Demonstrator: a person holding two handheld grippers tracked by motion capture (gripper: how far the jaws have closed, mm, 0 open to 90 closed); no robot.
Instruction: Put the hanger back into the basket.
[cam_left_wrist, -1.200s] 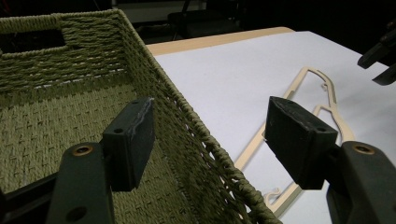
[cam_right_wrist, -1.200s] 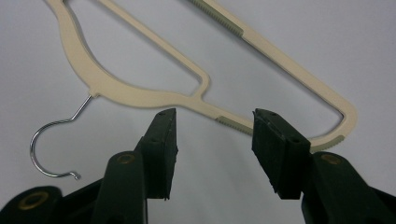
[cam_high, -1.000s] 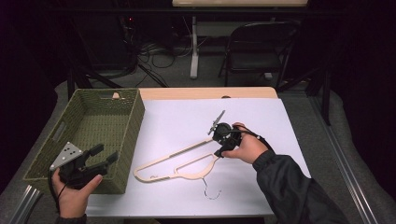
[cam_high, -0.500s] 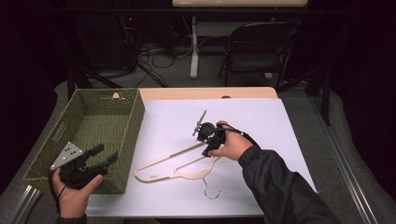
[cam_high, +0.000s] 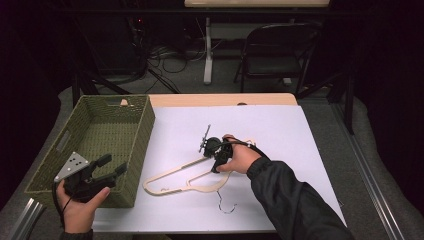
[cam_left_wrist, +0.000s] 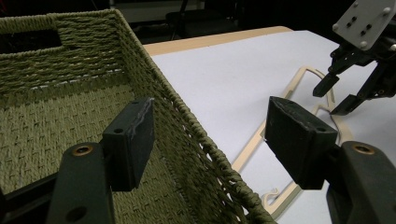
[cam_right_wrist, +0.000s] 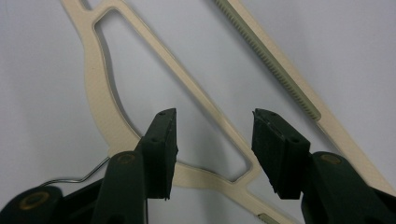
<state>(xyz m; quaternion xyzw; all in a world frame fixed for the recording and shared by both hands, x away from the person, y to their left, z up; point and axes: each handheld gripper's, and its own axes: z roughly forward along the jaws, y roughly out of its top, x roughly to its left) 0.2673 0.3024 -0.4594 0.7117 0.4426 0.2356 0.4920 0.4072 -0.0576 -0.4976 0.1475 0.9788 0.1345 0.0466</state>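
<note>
white tabletop (cam_high: 280, 135), dark room

right gripper (cam_right_wrist: 212, 140) jaws apart, empty | over cream hanger (cam_right_wrist: 196, 100) | on white tabletop (cam_right_wrist: 42, 70)

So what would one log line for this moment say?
left hand-held gripper: open, over basket rim | right hand-held gripper: open, above hanger, not gripping | hanger: flat on table

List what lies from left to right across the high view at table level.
Left hand-held gripper → green woven basket → cream clothes hanger → right hand-held gripper → bare right part of the white table cover.
</note>
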